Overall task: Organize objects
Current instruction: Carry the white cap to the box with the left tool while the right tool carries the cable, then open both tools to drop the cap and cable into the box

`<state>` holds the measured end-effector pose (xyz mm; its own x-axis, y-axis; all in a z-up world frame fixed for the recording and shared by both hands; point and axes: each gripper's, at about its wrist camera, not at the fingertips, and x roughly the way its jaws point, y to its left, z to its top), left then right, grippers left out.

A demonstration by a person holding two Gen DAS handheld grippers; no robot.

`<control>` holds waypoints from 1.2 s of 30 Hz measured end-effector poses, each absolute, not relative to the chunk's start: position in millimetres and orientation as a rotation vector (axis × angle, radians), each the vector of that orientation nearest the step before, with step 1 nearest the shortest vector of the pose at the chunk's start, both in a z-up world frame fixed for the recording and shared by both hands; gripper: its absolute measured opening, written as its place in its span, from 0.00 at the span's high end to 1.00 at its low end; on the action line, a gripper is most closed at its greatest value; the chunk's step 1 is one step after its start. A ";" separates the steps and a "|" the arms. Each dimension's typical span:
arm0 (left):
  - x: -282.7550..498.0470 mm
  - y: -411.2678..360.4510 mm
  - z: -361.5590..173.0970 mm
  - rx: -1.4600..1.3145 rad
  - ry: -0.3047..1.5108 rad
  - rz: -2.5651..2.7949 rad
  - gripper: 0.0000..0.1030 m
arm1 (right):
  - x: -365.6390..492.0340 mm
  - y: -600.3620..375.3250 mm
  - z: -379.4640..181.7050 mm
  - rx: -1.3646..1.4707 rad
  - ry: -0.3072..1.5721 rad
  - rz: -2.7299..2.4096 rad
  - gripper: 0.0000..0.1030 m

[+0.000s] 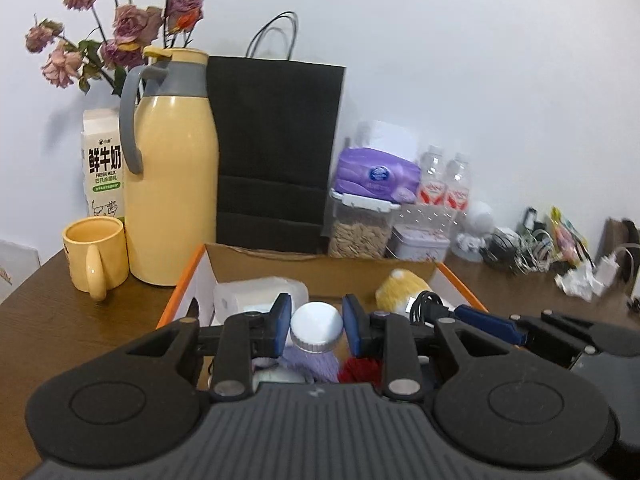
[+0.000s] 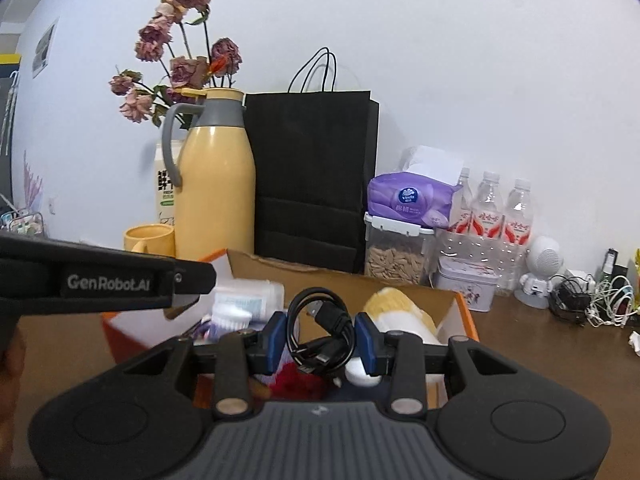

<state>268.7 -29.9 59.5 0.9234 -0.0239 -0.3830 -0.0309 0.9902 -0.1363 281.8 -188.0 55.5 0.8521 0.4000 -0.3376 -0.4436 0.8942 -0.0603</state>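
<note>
Black cable point(image 2: 322, 332), coiled in a loop with its plugs hanging at the lower end, sits between the right gripper point(image 2: 321, 342) jaws, whose blue pads press against the coil's sides: clamped on it, above the open cardboard box point(image 2: 460, 300). It looks light and limp, so the loop will likely sag and swing; a grip across the bundled middle, where the strands overlap, should keep it from unwinding, while a hold on a single strand would probably let it slip.

White-capped bottle point(image 1: 317, 326) stands between the left gripper point(image 1: 317, 326) jaws. The pads sit close against the cap's ribbed edge, yet whether they actually press on it I cannot tell. Its cap looks like rigid plastic, and the ribs should give grip; the lilac body below the jaws is mostly hidden, so its weight is a guess, probably light. Taking it by the cap risks a twist or tilt; lower on the body would be steadier.

Beneath both jaws the box also holds a yellow-and-white plush point(image 2: 400, 316), something red and fuzzy point(image 1: 360, 370) and a white tub point(image 1: 256, 294), all crowded. Beyond the jaws, on the table point(image 1: 80, 320), a yellow flask point(image 1: 172, 184) and mug point(image 1: 94, 254) stand to the left of the left jaws
</note>
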 end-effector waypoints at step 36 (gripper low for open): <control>294.9 -19.6 39.0 -0.065 0.347 0.149 0.00 | 323.8 -194.1 33.0 -0.069 0.382 0.360 0.00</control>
<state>294.9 -19.6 39.0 0.9294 0.1347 -0.3436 -0.1568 0.9869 -0.0373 323.8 -194.1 33.0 0.8653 0.3310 -0.3764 -0.3566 0.9343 0.0019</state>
